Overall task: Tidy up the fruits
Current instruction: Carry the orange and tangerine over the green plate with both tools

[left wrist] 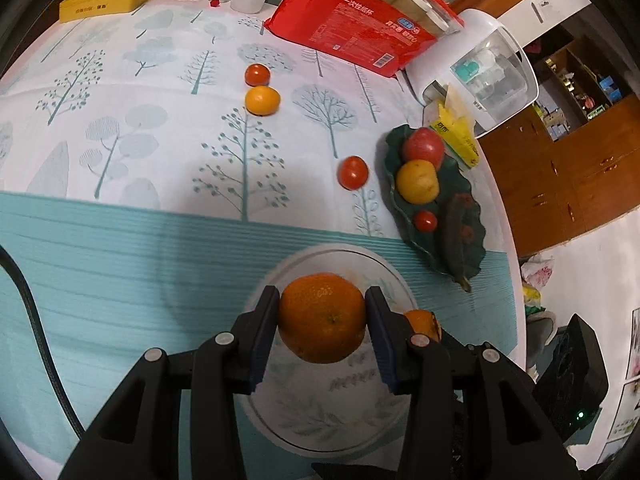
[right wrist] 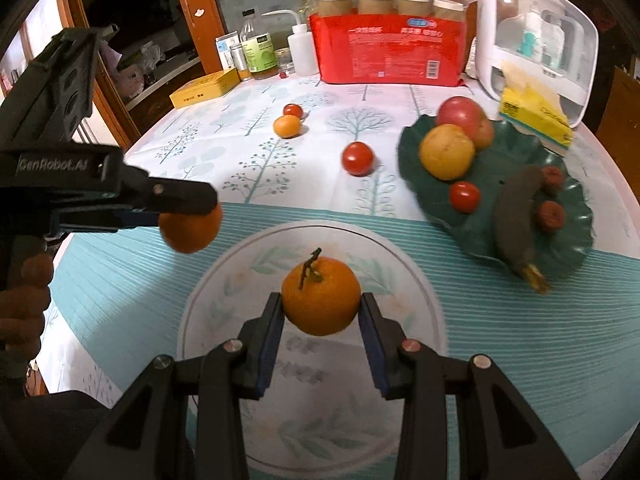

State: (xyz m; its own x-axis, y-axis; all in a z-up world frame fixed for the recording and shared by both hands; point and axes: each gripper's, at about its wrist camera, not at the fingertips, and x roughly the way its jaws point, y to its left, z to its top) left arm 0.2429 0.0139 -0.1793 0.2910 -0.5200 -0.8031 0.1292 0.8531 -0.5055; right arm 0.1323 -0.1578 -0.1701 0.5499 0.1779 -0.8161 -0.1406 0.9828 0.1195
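Orange is what fills both of my grippers: my left gripper is clamped on a round orange mandarin, its blue pads pressed against the fruit's two sides, and my right gripper squeezes a second orange mandarin with a short brown stalk the same way. Both fruits hang above the round white plate with pale leaf print on the teal striped part of the tablecloth. From the right wrist view I see my left gripper off to the left with its mandarin just beyond the plate's rim.

On the dark green leaf-shaped dish to the right lie a red apple, a yellow round fruit, a small red tomato, a darkened banana and two wrinkled red dates. Loose on the tree-patterned cloth sit a red tomato near the dish, and further back a small orange mandarin touching another small tomato.
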